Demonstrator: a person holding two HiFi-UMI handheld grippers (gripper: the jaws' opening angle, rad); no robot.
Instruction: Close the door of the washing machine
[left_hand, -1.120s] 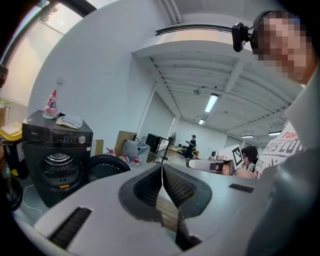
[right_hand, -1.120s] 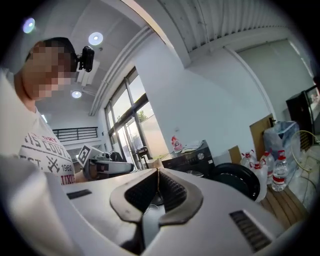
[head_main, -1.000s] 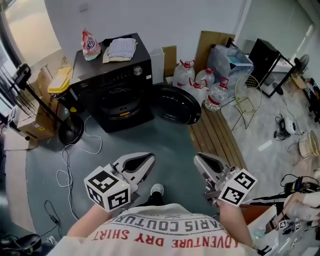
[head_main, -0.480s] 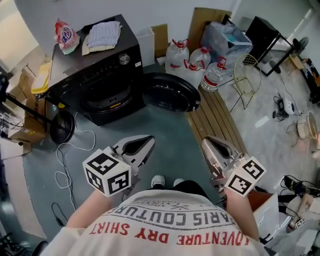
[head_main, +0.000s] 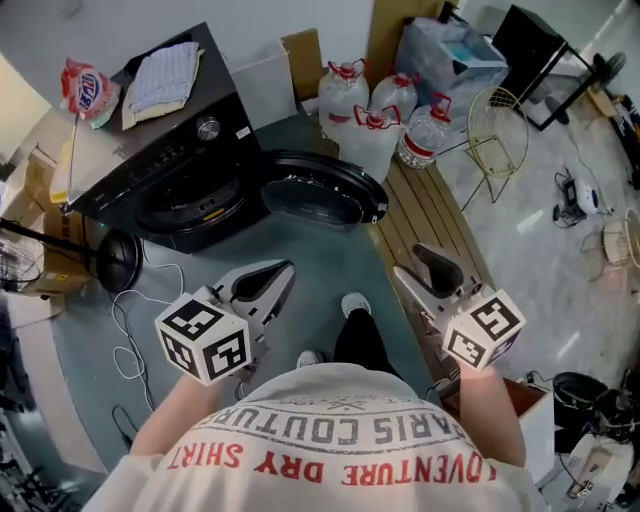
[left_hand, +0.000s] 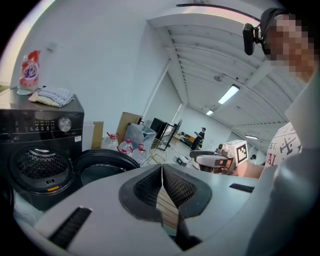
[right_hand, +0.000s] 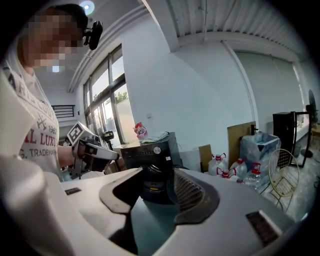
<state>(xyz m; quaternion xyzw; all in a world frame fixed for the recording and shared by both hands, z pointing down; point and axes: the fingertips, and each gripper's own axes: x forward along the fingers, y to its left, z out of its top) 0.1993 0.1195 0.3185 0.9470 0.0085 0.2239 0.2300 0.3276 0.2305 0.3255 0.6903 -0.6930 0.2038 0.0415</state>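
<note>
Left tongs are closed, pads pressed together with nothing between them; right tongs are parted and empty, their jaws having just been opening; both are held low in front of the person, side by side and well apart, pointing toward a black washing machine standing on the floor ahead; its round door is wide open, swung out to the right of the drum opening, well apart from both tongs; a folded towel and a red-and-white bag lie on top of the machine; large water bottles stand just behind the door, beside wooden slats.
</note>
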